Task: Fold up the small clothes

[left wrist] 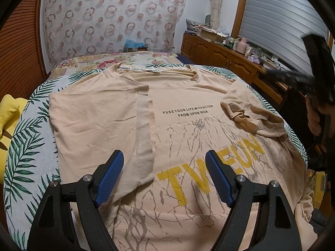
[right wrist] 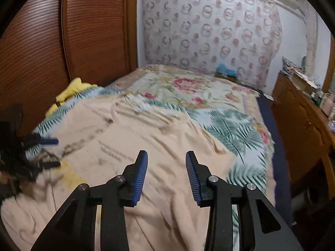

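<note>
T-shirt (left wrist: pixel 188 108) lay half-folded on bed (left wrist: pixel 27 146); we noted both claws (left wrist: pixel 164 175) (right wrist: pixel 166 175) apart, empty; right sleeve (left wrist: pixel 251 113) needed smoothing flat.

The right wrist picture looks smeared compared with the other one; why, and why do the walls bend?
Right wrist view: the T-shirt and leaf-print bedspread are streaked by motion blur, while the right tongs stay crisp. Left wrist view: sharp enough to read the shirt's print, only the far tongs blurred. Both views: a fisheye lens curves the walls and darkens the corners.
</note>
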`<action>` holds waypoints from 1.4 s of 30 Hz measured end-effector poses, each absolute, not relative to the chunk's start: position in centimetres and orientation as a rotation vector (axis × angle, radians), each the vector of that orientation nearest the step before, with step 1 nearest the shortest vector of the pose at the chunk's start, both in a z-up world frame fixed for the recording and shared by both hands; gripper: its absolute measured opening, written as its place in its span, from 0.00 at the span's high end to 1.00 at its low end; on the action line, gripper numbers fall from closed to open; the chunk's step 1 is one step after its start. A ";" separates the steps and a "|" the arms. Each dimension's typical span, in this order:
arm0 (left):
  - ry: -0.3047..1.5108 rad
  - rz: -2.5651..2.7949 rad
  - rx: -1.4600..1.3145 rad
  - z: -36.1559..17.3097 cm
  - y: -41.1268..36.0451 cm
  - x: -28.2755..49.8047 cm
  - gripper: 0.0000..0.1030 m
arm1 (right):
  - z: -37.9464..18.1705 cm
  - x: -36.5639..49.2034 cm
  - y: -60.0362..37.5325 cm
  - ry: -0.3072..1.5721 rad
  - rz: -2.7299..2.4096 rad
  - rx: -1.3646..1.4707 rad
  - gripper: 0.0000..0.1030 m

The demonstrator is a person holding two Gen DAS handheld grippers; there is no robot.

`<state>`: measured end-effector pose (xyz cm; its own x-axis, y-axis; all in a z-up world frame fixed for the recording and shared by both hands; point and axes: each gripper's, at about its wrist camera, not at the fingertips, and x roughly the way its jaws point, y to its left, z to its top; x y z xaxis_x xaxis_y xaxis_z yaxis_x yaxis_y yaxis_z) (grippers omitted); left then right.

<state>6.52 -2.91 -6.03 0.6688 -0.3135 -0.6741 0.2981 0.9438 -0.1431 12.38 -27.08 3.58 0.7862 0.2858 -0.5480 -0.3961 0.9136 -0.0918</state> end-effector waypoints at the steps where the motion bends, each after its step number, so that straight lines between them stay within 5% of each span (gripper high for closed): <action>1: 0.764 -0.345 -0.022 -6.0 -2.9 6.5 0.21 | 3.1 11.6 -27.4 0.570 0.368 -0.208 0.62; 15: 0.773 -0.346 -0.012 -6.0 -3.2 6.6 0.21 | -3.2 11.5 -27.1 0.752 0.304 -0.307 0.71; 20: 0.773 -0.347 -0.016 -6.0 -3.0 6.6 0.21 | -3.2 11.6 -26.3 0.735 0.313 -0.335 0.95; 39: 0.778 -0.355 0.003 -5.9 -3.4 6.6 0.22 | -2.8 4.3 -28.3 0.670 0.501 -0.226 0.96; 42: 0.779 -0.383 0.028 -5.3 -4.4 6.8 0.21 | -2.3 4.6 -28.4 0.666 0.467 -0.218 0.87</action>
<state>6.78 -4.40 -5.25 0.6468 -0.3261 -0.6895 0.3468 0.9309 -0.1150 4.59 -28.38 -2.25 0.6882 0.3452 -0.6382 -0.4822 0.8748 -0.0468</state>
